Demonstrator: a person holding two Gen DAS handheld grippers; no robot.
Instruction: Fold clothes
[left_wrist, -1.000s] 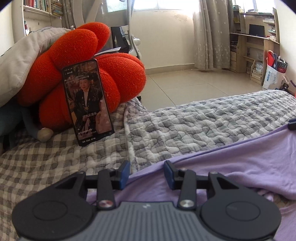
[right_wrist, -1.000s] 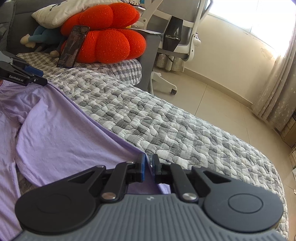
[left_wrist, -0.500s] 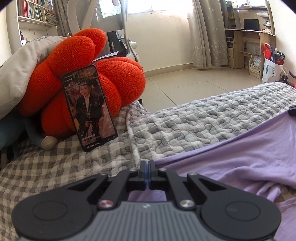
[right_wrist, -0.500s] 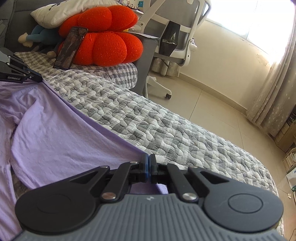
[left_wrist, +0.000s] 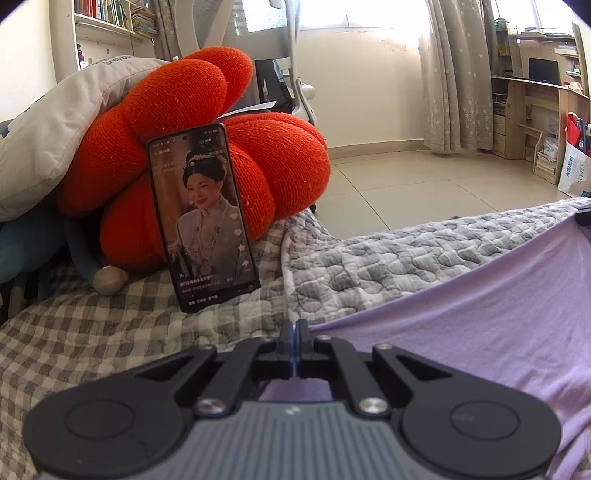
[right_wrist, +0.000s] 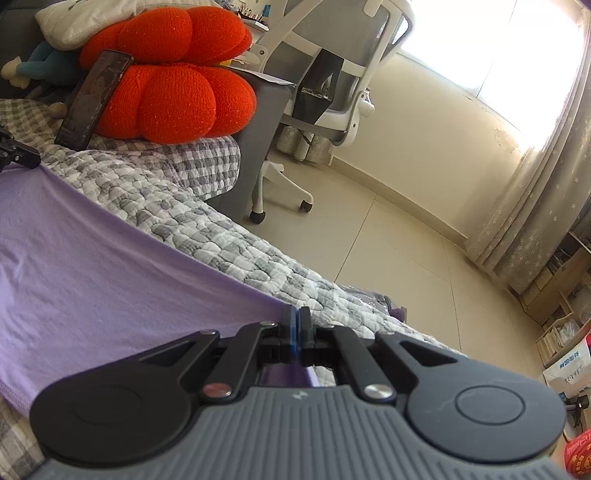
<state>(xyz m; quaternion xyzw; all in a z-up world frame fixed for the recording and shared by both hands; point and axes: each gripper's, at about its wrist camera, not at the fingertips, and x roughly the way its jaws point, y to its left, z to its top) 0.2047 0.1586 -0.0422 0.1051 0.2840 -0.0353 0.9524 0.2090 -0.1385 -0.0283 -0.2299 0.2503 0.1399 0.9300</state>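
Observation:
A lilac garment (left_wrist: 480, 332) (right_wrist: 92, 277) lies on the grey quilted bedspread (left_wrist: 388, 258) (right_wrist: 229, 240). Its far edge runs taut between my two grippers. My left gripper (left_wrist: 294, 334) is shut on one corner of that edge, near the phone. My right gripper (right_wrist: 295, 321) is shut on the other corner, with lilac cloth showing under its blue pads. The tip of the left gripper (right_wrist: 16, 153) shows at the left edge of the right wrist view, and the right gripper's tip (left_wrist: 583, 216) at the right edge of the left wrist view.
A phone (left_wrist: 203, 218) (right_wrist: 92, 99) with a lit screen leans on an orange knotted cushion (left_wrist: 207, 140) (right_wrist: 173, 96) at the head of the bed. A white office chair (right_wrist: 321, 74) stands beside the bed. Tiled floor (right_wrist: 388, 229), curtains and shelves lie beyond.
The left jaws closed on the garment's edge. Both grippers have pulled apart, stretching the lilac edge taut and straighter. The right gripper moved along the bed toward its foot.

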